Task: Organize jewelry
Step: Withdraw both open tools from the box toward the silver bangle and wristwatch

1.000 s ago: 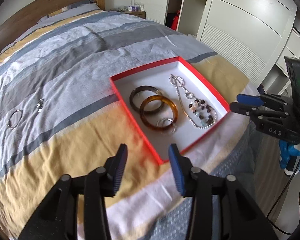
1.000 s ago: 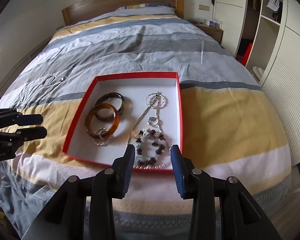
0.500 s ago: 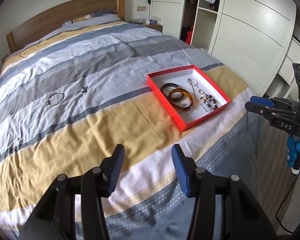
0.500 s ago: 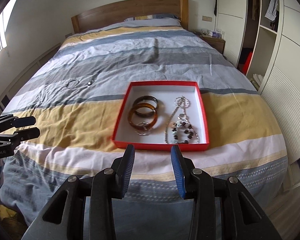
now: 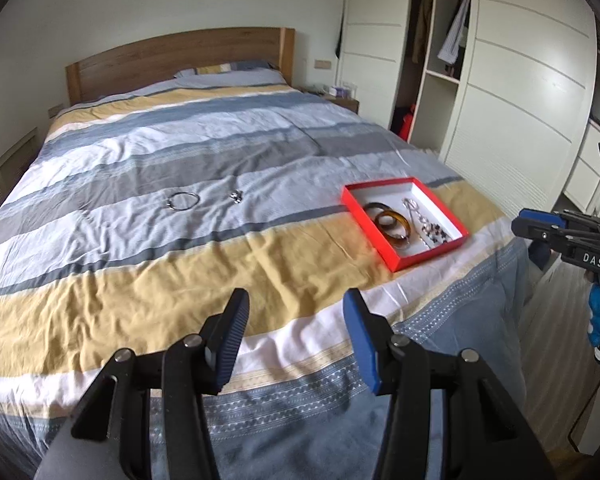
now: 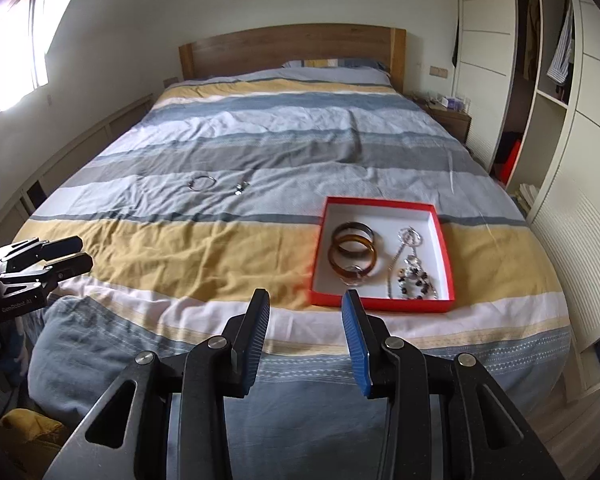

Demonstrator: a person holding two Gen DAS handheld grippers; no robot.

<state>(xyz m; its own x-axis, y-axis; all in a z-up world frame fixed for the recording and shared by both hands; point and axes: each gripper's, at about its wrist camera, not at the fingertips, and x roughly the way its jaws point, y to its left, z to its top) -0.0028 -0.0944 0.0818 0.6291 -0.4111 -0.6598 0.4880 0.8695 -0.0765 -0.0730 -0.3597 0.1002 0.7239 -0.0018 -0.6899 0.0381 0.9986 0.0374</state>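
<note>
Two claws, left claw (image 5: pixel 296 340) and right claw (image 6: pixel 305 330), held wide, nothing gripped, over near bed edge. Bangles (image 6: pixel 352 250) and necklace (image 6: pixel 414 274) seen in red box (image 6: pixel 380 304); silver ring (image 6: pixel 202 183) and small clasp (image 6: pixel 242 188) left on bed (image 6: pixel 220 248), far left.

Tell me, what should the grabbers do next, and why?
Probably move the open left gripper toward the silver ring. It and a small metal piece lie loose on the quilt, outside the red box holding the other jewelry.
</note>
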